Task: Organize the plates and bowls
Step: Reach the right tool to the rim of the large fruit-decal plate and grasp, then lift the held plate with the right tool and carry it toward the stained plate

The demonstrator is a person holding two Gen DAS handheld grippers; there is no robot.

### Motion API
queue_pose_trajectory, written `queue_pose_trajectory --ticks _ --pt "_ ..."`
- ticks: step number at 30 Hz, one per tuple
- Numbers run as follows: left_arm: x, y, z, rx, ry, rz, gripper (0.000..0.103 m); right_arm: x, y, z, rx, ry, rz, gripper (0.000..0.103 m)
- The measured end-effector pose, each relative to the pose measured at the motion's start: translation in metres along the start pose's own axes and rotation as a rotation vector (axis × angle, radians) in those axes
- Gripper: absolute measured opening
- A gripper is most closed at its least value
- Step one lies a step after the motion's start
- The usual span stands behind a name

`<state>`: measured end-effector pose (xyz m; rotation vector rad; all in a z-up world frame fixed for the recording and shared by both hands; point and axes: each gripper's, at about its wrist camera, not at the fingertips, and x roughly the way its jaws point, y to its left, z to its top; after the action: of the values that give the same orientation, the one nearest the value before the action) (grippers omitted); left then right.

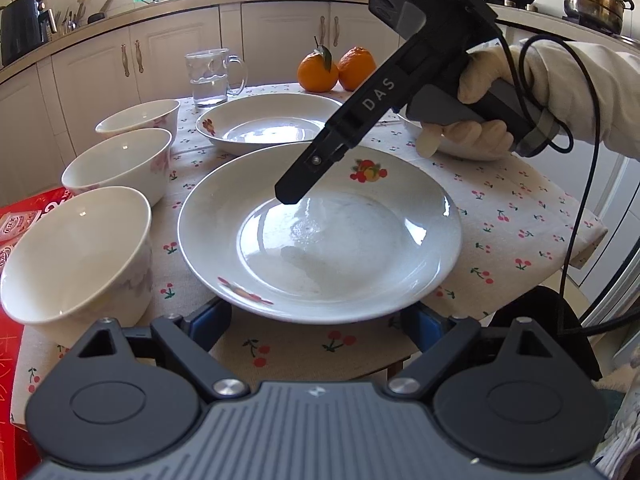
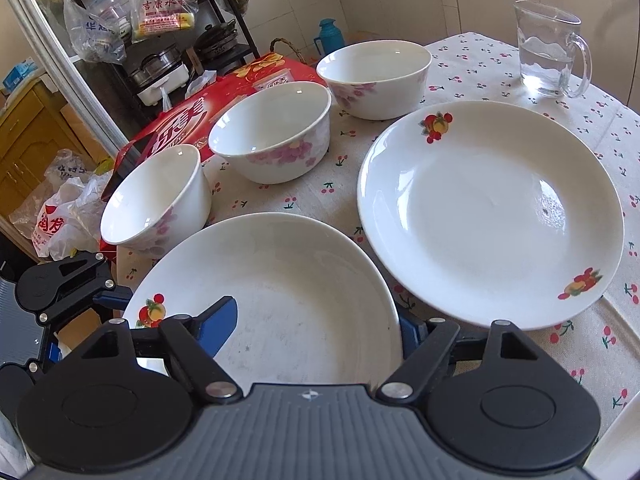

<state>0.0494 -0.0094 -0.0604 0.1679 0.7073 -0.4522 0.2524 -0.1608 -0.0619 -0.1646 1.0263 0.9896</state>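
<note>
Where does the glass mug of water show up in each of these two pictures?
Left wrist view: the clear glass mug with water stands upper left of centre, behind the far white fruit-patterned plate.
Right wrist view: the mug is at top right, beyond the same plate.
Shared landmark: the row of three white floral bowls.

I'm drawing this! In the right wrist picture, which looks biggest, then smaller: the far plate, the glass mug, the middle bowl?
1. Far plate, clearly the biggest.
2. Middle bowl.
3. Glass mug, smallest, though it sits farther from the camera, so it may look smaller than it really is.
</note>
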Motion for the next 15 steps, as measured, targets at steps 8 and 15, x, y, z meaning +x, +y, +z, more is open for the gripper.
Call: queue_pose_trajectory --ticks 8,15 --pt "-0.0003 0.001 0.0006 0.003 -0.003 -0.01 0.09 0.0001 0.0009 0.0 -0.004 -0.001 -0.002 0.084" --pt "0.0019 0.0032 0.0015 0.0 0.003 -0.019 0.09 -0.0018 0.0026 -0.002 -0.001 0.0 -0.009 0.084"
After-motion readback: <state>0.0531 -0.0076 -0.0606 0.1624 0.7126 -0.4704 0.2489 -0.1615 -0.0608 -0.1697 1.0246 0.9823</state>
